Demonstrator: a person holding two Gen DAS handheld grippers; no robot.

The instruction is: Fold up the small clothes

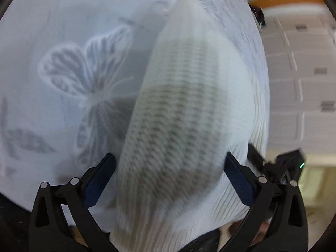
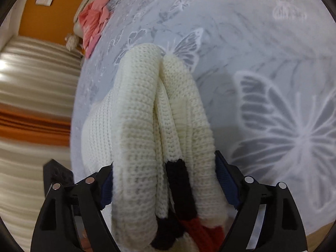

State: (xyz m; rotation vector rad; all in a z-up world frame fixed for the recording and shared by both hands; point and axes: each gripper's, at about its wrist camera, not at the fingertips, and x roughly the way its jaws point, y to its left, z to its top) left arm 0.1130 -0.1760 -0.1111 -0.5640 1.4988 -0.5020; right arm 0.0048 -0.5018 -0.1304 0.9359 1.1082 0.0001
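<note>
Item under inspection is one cream-white knit sweater (image 2: 142, 126), chunky ribbed weave, with black and red bands visible at the near end in the right wrist view. It is bunched into thick rolled folds that run lengthwise away from the camera, two rounded ridges pressed side by side with a crease between them, its far end over the pale butterfly-patterned cloth. In the left wrist view the same garment (image 1: 178, 115) appears as a single elongated ribbed fold, blurred, angled up and to the right.
</note>
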